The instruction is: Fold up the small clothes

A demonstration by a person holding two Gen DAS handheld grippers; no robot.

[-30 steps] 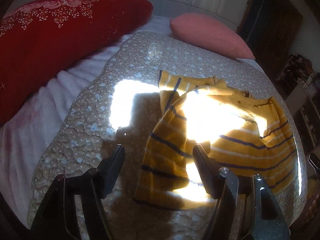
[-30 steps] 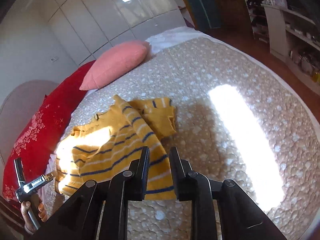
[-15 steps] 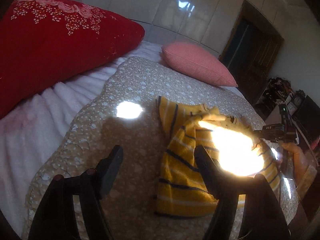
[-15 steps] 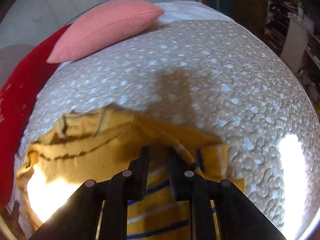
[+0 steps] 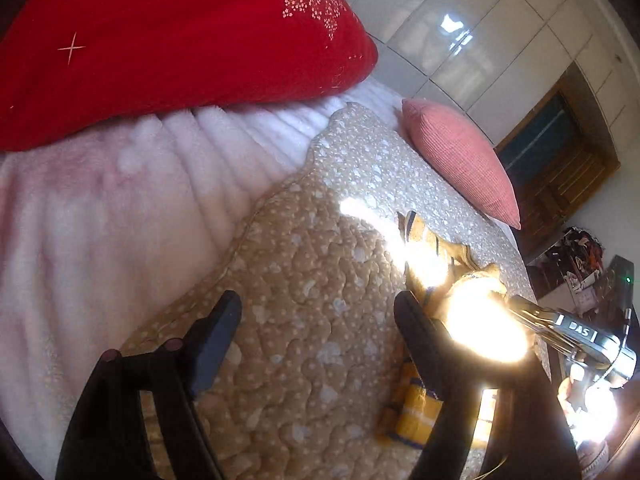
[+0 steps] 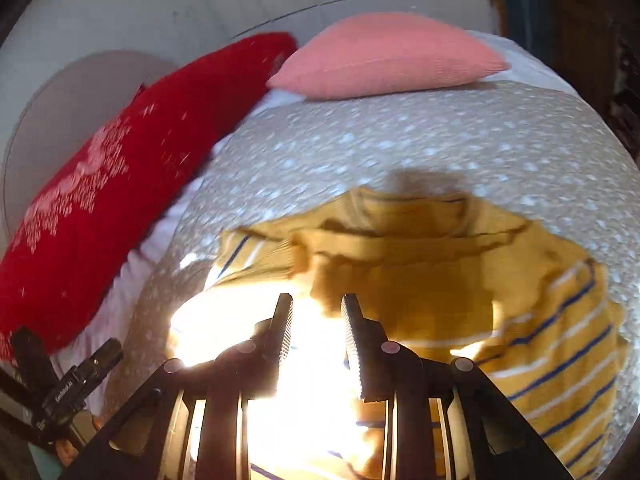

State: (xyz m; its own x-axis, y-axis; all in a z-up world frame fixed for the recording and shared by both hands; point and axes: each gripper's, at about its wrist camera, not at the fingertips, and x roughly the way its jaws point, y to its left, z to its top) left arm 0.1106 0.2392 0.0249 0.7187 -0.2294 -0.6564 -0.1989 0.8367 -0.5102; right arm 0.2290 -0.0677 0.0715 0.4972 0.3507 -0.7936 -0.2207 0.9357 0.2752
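A yellow top with blue and white stripes [image 6: 500, 292] lies crumpled on the beige quilt [image 6: 400, 136]. In the left wrist view the yellow top [image 5: 424, 248] lies to the right, partly lost in sun glare. My left gripper [image 5: 318, 312] is open and empty over bare quilt [image 5: 304, 280], left of the top. My right gripper [image 6: 316, 312] hovers over the top's near part with its jaws a little apart and nothing between them; glare hides the cloth below. It also shows in the left wrist view [image 5: 560, 324], over the top.
A big red embroidered pillow [image 5: 160, 40] and a pink cushion [image 5: 460, 160] lie at the head of the bed. A white fluffy blanket [image 5: 100, 208] borders the quilt on the left. A dark wooden door [image 5: 560, 152] and cluttered shelves [image 5: 580, 256] stand beyond the bed.
My left gripper swung left and away from the top, toward the red pillow. My right gripper moved forward over the top and its jaws opened slightly.
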